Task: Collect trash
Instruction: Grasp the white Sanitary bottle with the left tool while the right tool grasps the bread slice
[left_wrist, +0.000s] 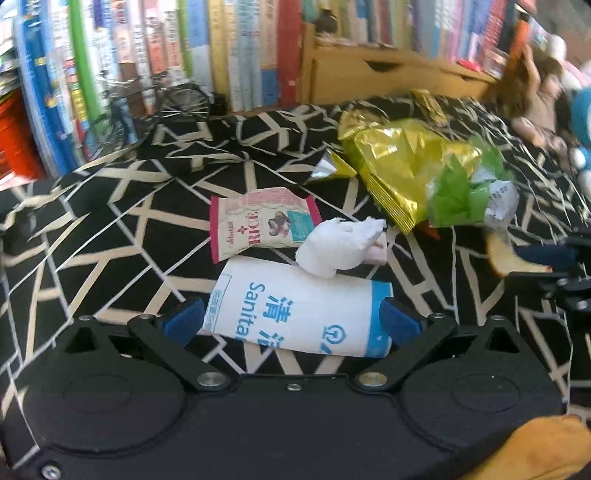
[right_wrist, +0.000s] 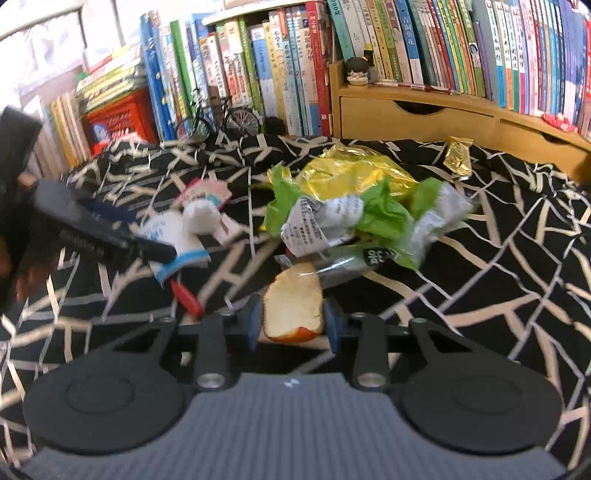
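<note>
Right gripper (right_wrist: 293, 325): jaws narrow, clamped on an apple slice (right_wrist: 294, 306) that stands up between the pads, over the black patterned cloth (right_wrist: 498, 295). Left gripper (left_wrist: 293, 319): jaws wide, a white sanitary bag (left_wrist: 299, 314) lying on the cloth between them, pads beside its two ends, contact unclear. Tissue wad (left_wrist: 338, 247) rests on the bag's far edge; rice wrapper (left_wrist: 258, 221) just behind.

The pink-edged snack wrapper (left_wrist: 260, 221) reads "RICE" in red capitals. The white and blue paper bag (left_wrist: 303, 314) carries the blue letters "Sanita", cut off at its lower edge, beside the Chinese character "清". The spines of the books (right_wrist: 424, 37) are too blurred to read.
</note>
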